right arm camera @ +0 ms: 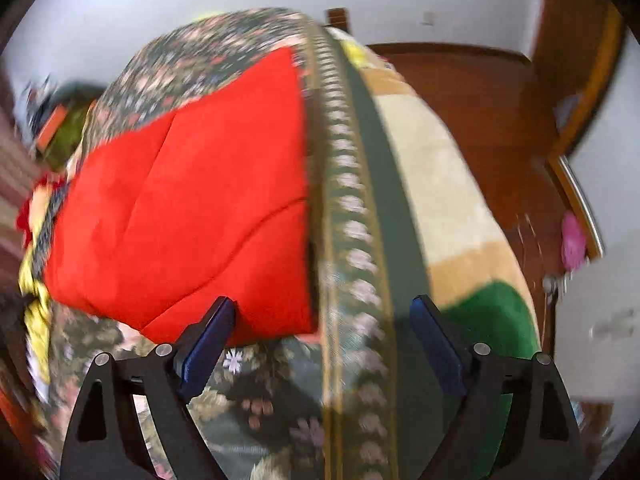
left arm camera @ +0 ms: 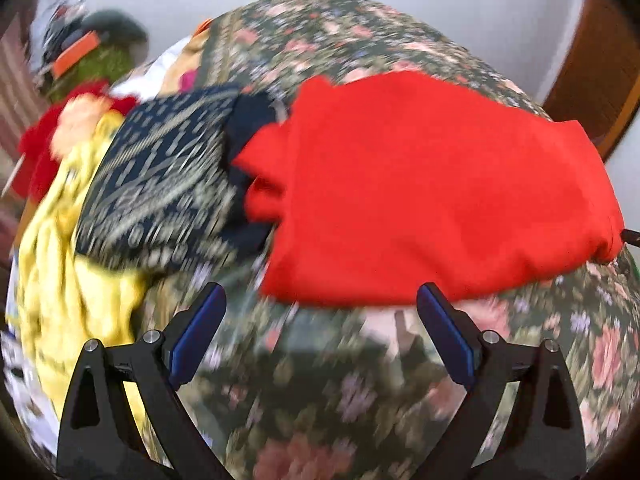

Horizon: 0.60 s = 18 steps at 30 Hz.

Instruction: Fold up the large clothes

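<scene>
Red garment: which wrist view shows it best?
The left wrist view: the whole red garment lies across the floral bedspread, all edges visible, though blurred. The right wrist view shows its creases, but the right gripper finger covers its near edge.

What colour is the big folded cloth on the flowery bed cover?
Bright red. The folded cloth is plain, with no pattern, and shows best in the right wrist view.
</scene>
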Motion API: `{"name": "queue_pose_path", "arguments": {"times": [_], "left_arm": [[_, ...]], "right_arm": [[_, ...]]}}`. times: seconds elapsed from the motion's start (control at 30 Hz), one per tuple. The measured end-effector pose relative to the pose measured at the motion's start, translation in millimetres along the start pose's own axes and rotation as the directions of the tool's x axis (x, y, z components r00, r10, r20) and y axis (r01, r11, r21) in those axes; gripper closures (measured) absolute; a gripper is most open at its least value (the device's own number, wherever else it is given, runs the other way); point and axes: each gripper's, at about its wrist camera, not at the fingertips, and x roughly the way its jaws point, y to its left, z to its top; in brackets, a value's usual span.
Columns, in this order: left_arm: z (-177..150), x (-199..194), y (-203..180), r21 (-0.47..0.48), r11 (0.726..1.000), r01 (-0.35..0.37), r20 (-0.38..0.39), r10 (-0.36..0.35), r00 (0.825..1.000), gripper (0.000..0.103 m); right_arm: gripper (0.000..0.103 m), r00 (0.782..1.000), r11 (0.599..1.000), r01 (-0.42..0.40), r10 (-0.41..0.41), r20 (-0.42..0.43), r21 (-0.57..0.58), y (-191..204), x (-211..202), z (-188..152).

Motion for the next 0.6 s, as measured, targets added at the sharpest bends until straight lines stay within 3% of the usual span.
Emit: {"name": "queue_pose_path", "arguments": {"times": [0.1,0.2,0.3,0.37,0.47,0.53,0.6], "left_arm": [[-17,-5,11,-0.063,0.997,0.038,-0.014,-0.039,0.999,0.006],[-23,-7,16,-0.141,0.981,0.135,-0.019,-0.139,0.990,0.006],[-23,0,13,-0.229,0.940,0.254,-0.023,-0.266,0.964,0.006],[-21,12,7,-0.295,0.886,0.357,-0.022,-0.380,0.925,0.006],[-15,32,0,-0.360,0.828,0.430,-0.033,-0.472,0.881,0.006],[-10,44,-2,-0.390,0.817,0.425,-0.031,-0.473,0.881,0.006],[-5,52,2,-0.436,0.781,0.447,0.009,-0.492,0.870,0.003]], "right_arm": [[0.015,0.999,1.000,0.020,-0.020,0.049,0.005,4,-21,0],[0.015,0.996,1.000,0.002,0.000,0.088,-0.020,16,-37,2],[0.015,0.994,0.998,-0.022,0.028,0.110,-0.059,38,-46,2],[0.015,0.993,0.995,-0.030,0.040,0.111,-0.091,54,-47,1],[0.015,0.993,0.990,-0.049,0.062,0.100,-0.133,76,-45,-1],[0.015,0.993,0.986,-0.058,0.074,0.094,-0.159,89,-42,-2],[0.015,0.992,0.980,-0.063,0.083,0.097,-0.189,102,-39,-3]]}}
